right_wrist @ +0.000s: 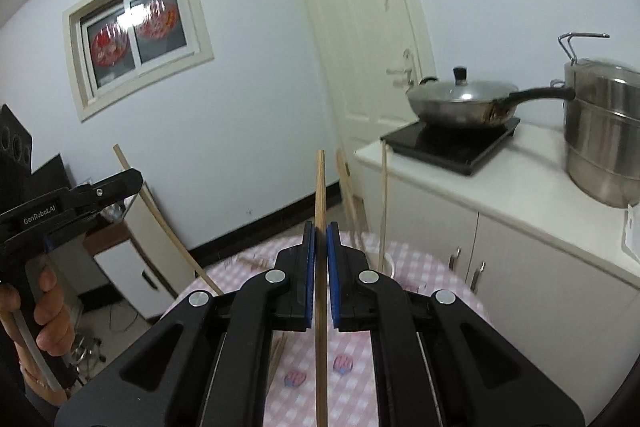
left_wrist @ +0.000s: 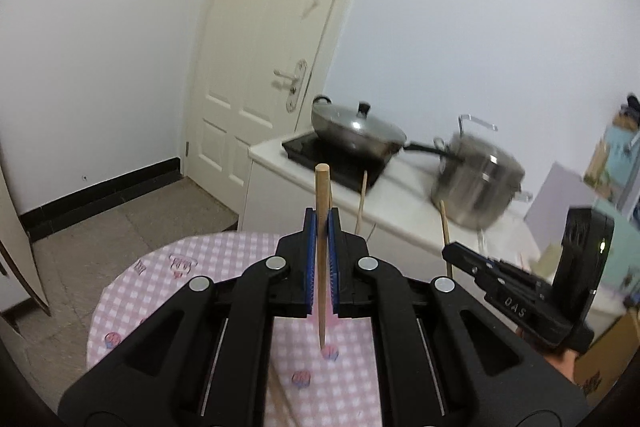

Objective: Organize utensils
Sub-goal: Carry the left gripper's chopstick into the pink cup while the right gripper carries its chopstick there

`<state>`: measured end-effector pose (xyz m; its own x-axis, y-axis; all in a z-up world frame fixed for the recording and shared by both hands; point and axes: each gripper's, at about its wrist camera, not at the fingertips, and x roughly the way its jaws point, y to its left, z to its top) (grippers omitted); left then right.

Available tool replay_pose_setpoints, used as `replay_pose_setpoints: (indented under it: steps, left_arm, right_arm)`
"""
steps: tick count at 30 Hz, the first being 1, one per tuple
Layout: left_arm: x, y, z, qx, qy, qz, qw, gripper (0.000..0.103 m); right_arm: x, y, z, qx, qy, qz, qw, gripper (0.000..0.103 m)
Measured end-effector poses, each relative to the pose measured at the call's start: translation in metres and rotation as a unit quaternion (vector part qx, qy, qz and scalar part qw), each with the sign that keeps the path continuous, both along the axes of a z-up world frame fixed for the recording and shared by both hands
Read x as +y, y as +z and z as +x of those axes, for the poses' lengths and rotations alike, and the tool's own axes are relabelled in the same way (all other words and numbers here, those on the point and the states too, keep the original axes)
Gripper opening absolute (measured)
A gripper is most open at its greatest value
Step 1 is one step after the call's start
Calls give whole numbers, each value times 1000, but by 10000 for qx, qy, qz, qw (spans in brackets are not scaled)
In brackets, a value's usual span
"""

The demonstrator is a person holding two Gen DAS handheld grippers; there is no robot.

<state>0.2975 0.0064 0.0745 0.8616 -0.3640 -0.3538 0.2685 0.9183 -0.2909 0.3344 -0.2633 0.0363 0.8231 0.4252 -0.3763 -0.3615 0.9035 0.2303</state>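
Note:
My left gripper (left_wrist: 321, 223) is shut on a wooden chopstick (left_wrist: 321, 251) that stands nearly upright between its blue pads, above the round table with the pink checked cloth (left_wrist: 160, 275). My right gripper (right_wrist: 320, 239) is shut on another wooden chopstick (right_wrist: 320, 267), also upright between the pads. The right gripper also shows at the right of the left wrist view (left_wrist: 452, 251), with a chopstick (left_wrist: 445, 227) sticking up from it. The left gripper shows at the left of the right wrist view (right_wrist: 132, 183), with its chopstick (right_wrist: 160, 215) slanting down to the table.
A white counter (right_wrist: 520, 187) stands behind the table with a black induction hob (right_wrist: 452, 143), a lidded wok (right_wrist: 460, 103) and a steel steamer pot (right_wrist: 604, 131). More chopsticks (right_wrist: 348, 187) stand at the table's far edge. A closed door (left_wrist: 260, 67) and window (right_wrist: 136, 35) are behind.

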Motion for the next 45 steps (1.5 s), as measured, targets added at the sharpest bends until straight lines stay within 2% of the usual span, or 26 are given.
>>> replay_pose_setpoints:
  steps: [6, 9, 13, 16, 29, 36, 45]
  left_arm:
    - [-3, 6, 26, -273, 271, -215, 9990, 6]
    - [-6, 7, 41, -341, 283, -343, 9984, 6]
    - [-16, 6, 59, -431, 315, -309, 9981, 6]
    - [-25, -1, 78, -396, 253, -310, 9984, 6]
    - [-48, -38, 113, -66, -198, -55, 9998, 6]
    - [-63, -56, 119, 131, -376, 175, 9991, 6]
    - [-72, -69, 119, 367, -472, 414, 9974, 7]
  right_arm:
    - [-10, 9, 27, -432, -255, 346, 9981, 5]
    - [-12, 15, 41, -800, -395, 404, 9952, 5]
    - [-9, 19, 54, -1262, -541, 433, 9896, 5]
    - [-5, 17, 71, -1428, -634, 468, 9866, 5]
    - [4, -11, 114, -1598, -757, 419, 9834, 5]
    - [8, -32, 122, -1389, -606, 362, 9878, 5]
    - [3, -55, 108, -1019, -477, 155, 9935, 5]
